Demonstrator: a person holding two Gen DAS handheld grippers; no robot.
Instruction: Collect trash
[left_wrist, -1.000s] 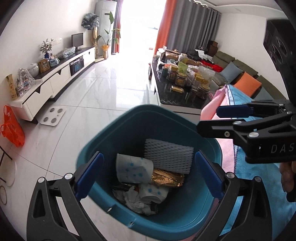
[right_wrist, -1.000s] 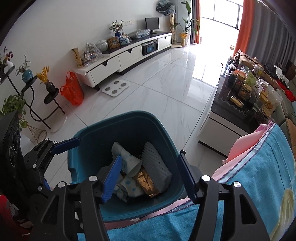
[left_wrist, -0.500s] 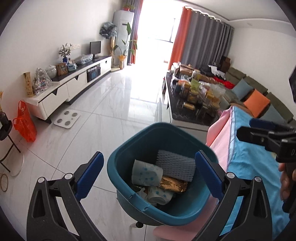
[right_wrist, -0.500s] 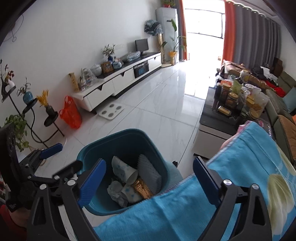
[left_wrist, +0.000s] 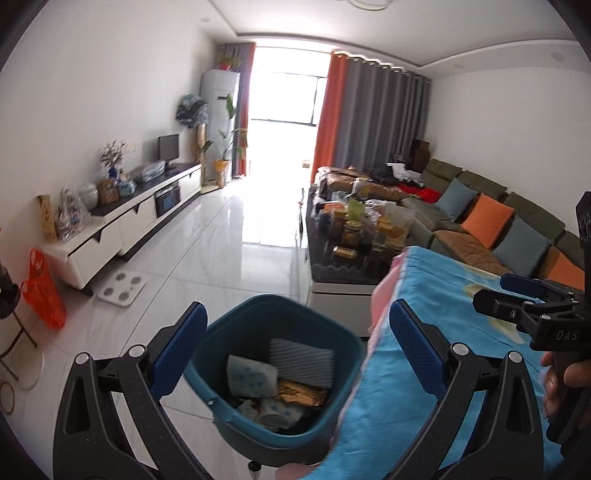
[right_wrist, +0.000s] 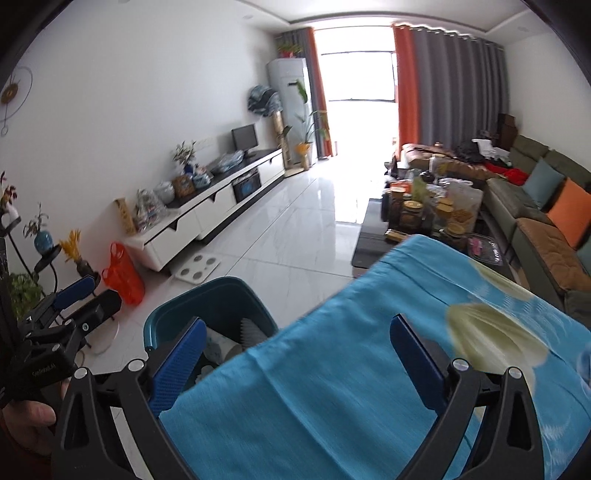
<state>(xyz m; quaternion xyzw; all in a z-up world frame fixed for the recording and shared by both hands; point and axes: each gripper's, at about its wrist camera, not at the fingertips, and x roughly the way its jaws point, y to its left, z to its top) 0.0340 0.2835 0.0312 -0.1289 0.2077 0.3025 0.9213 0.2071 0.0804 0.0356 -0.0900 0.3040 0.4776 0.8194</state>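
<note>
Teal bin (left_wrist: 258, 435) sits on the floor just left of the blue-draped surface (right_wrist: 369, 369), already holding paper cups (left_wrist: 251, 380), foam sheet (left_wrist: 301, 360) and gold wrapper (left_wrist: 301, 393). Left gripper (left_wrist: 295, 350) is spread wide and empty, the bin below and ahead of it. Right gripper (right_wrist: 295, 354), jaws just opened wide with nothing between them, hangs over the cloth with the bin to its left. Left hand is nearer the bin.
</note>
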